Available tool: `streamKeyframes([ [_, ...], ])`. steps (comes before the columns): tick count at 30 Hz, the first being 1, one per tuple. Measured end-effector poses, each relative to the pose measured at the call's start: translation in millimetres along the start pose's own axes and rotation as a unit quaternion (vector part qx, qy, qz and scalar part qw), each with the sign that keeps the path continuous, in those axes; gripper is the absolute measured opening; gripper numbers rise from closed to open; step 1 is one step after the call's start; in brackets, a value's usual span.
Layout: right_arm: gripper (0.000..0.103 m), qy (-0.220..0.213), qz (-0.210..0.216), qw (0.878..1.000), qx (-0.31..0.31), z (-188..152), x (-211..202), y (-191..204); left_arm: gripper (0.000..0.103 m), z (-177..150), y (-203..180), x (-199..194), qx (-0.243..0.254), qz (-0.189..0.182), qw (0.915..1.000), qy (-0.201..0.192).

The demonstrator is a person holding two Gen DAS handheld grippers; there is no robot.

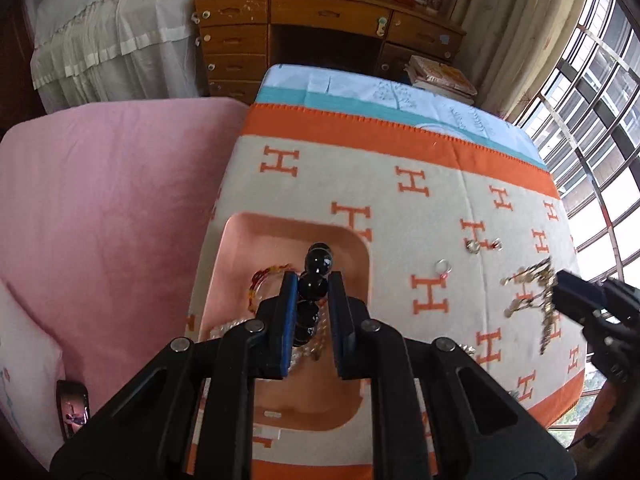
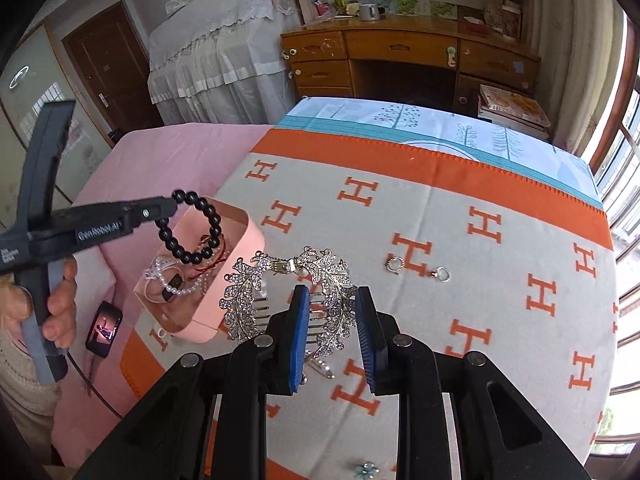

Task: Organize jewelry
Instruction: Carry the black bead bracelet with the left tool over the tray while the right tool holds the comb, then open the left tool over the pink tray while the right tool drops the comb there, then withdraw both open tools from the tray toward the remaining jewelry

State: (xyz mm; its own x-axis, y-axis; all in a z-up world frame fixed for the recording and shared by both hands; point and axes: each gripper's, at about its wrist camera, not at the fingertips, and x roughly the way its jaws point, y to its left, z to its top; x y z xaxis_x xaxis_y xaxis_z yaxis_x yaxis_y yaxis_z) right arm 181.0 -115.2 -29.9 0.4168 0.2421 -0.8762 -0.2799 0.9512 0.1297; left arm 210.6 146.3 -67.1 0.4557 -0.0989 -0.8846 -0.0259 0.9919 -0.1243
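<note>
My left gripper (image 1: 313, 280) is shut on a black bead bracelet (image 1: 314, 280) and holds it above a pink tray (image 1: 236, 248). The right wrist view shows this bracelet (image 2: 192, 226) hanging from the left gripper (image 2: 172, 204) over the tray (image 2: 240, 240), which holds a pearl bracelet (image 2: 176, 286) and other pieces. My right gripper (image 2: 330, 300) is open, its fingers astride one side of a rhinestone hair comb (image 2: 248, 300) on the blanket. In the left wrist view the right gripper (image 1: 560, 288) is at the comb (image 1: 528, 280). Two small rings (image 2: 394, 266) (image 2: 441, 274) lie further right.
The orange-and-white H-pattern blanket (image 2: 480, 280) covers the table. A pink bed (image 1: 100, 200) lies left, with a phone (image 2: 104, 328) on it. A wooden desk (image 2: 400, 56) stands behind. A small blue flower piece (image 2: 365, 470) lies near the front edge. Windows are at the right.
</note>
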Motion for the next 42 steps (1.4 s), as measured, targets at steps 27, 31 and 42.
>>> streamKeyframes([
  [27, 0.023, 0.087, 0.0, 0.994, -0.067, 87, 160, 170, 0.044, -108, 51, -14, -0.016, -0.056, 0.9971, -0.049],
  [31, 0.026, 0.089, 0.006, 0.994, -0.059, 90, 178, 170, 0.044, -104, 58, -17, -0.022, -0.056, 0.9966, -0.055],
  [42, 0.026, 0.07, 0.018, 0.996, -0.053, 69, 150, 142, 0.046, -102, 62, -19, -0.035, -0.06, 0.9957, -0.062],
])
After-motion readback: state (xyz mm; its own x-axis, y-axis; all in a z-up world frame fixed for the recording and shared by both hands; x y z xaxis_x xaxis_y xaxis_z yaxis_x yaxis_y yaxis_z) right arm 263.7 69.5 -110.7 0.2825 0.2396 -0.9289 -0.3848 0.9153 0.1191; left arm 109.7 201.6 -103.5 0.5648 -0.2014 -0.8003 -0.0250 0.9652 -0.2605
